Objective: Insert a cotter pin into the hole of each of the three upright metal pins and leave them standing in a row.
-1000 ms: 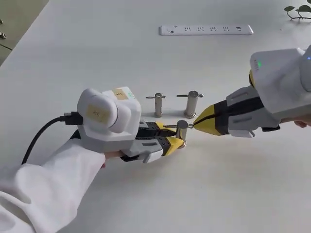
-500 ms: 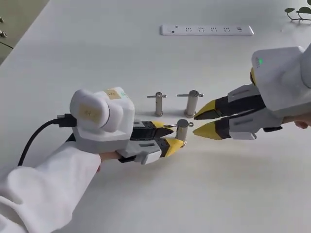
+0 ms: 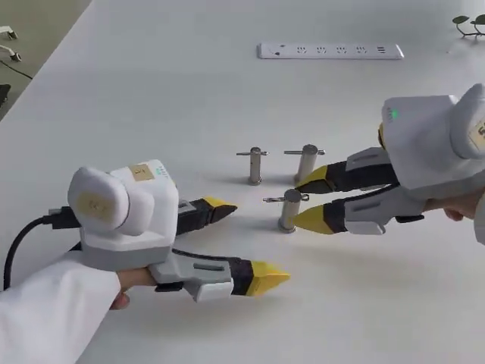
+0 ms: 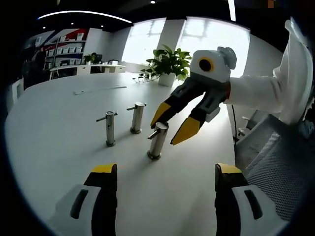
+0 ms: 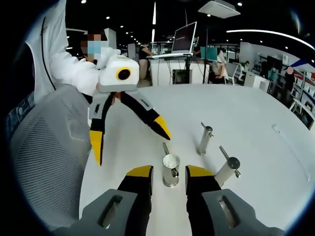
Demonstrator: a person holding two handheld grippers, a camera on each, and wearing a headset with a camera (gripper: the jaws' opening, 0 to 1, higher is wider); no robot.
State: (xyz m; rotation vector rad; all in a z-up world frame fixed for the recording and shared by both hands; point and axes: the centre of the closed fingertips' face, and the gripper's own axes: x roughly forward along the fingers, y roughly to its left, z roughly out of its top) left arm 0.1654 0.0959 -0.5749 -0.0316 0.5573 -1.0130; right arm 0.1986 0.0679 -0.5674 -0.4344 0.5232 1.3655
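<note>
Standing just before spread right tool: nearest metal pin, cotter pin inserted; left tool spread.

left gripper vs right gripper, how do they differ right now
The left gripper has its jaws spread wide; the right gripper is open more narrowly. The left gripper sits well off from the front pin, while the right gripper's tips are close up to that pin, which carries a cotter pin. Both are open, hold nothing, and have yellow-tipped jaws.
</note>
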